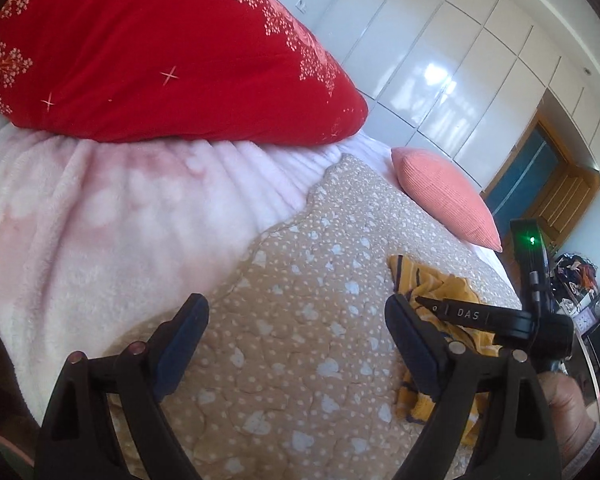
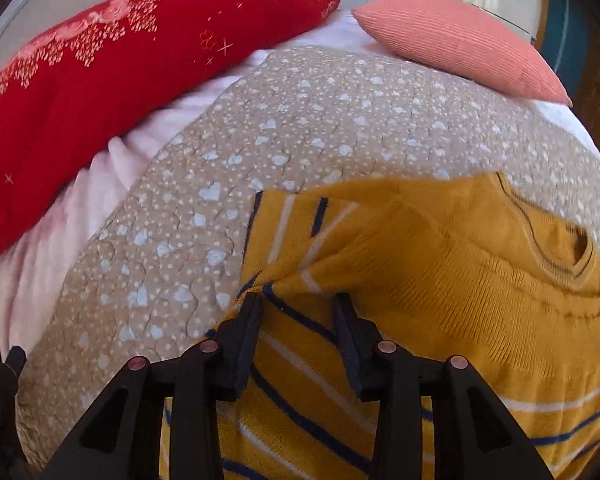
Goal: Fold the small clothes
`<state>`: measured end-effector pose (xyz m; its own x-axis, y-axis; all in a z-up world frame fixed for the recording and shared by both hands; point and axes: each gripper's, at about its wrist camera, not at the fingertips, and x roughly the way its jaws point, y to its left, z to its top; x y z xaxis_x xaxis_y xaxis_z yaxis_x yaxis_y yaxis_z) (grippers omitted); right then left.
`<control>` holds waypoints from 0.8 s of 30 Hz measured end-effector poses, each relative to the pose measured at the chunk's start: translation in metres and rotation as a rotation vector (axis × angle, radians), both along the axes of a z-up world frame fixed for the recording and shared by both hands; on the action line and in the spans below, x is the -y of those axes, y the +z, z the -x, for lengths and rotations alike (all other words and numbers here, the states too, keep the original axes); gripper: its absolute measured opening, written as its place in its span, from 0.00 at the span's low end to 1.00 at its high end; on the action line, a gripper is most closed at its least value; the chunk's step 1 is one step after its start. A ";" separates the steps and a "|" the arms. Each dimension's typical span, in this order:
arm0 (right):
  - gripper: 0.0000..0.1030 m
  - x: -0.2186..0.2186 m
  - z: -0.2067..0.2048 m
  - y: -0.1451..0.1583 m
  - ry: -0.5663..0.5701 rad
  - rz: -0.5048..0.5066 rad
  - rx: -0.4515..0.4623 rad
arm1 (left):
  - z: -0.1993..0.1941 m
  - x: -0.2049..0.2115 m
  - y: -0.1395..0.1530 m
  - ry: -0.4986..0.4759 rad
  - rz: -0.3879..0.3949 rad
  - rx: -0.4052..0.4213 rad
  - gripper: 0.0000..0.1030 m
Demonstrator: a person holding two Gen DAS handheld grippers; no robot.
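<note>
Clearly soft goods: mustard striped sweater; light knit, limp, no stiffness; likely to sag and bunch when lifted; not slippery against the quilt
Garment place: lower right of the right wrist view, lying on the beige heart-print quilt of the bed; neckline toward the right edge of the frame; one fold of plain mustard knit lying over the striped part; in the left wrist view, seen only as a crumpled yellow patch at lower right
Right gripper: jaws partly apart, fingertips right at the raised fold, lower centre of the frame; cloth bunched at the left fingertip; whether pinched or merely touched, cannot tell
Left gripper: jaws wide apart, holding nothing; hovering over bare quilt at bottom centre; sweater just beside its right finger, partly hidden behind it
Where to take hold: at a hem, cuff or shoulder seam, where doubled knit gives the pads something to bite; a mid-panel pinch judged likely to stretch and drag the layer beneath
Surroundings: red pillow at upper left; coral cushion at upper right; pale pink blanket under the quilt's edge at left
</note>
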<state>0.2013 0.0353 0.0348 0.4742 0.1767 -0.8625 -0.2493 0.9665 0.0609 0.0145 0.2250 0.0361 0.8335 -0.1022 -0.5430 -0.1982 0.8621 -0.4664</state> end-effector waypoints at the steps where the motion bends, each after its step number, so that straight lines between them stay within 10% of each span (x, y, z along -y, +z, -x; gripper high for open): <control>1: 0.40 0.002 0.001 0.002 0.003 0.001 -0.005 | 0.000 0.001 0.000 0.000 -0.008 -0.005 0.86; 12: 0.77 0.003 0.041 0.037 0.003 -0.084 0.047 | -0.003 -0.003 -0.002 0.032 0.011 -0.014 0.86; 20: 0.79 -0.052 0.040 -0.013 0.038 0.306 0.081 | -0.003 -0.001 -0.004 0.031 0.008 -0.023 0.86; 24: 0.30 -0.057 0.048 -0.009 0.015 0.360 0.156 | -0.003 -0.001 -0.003 0.030 0.005 -0.023 0.86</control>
<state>0.1536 0.0920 0.0255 0.6045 -0.1166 -0.7880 -0.2425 0.9154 -0.3215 0.0172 0.2262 0.0330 0.8237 -0.0796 -0.5615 -0.2349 0.8532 -0.4656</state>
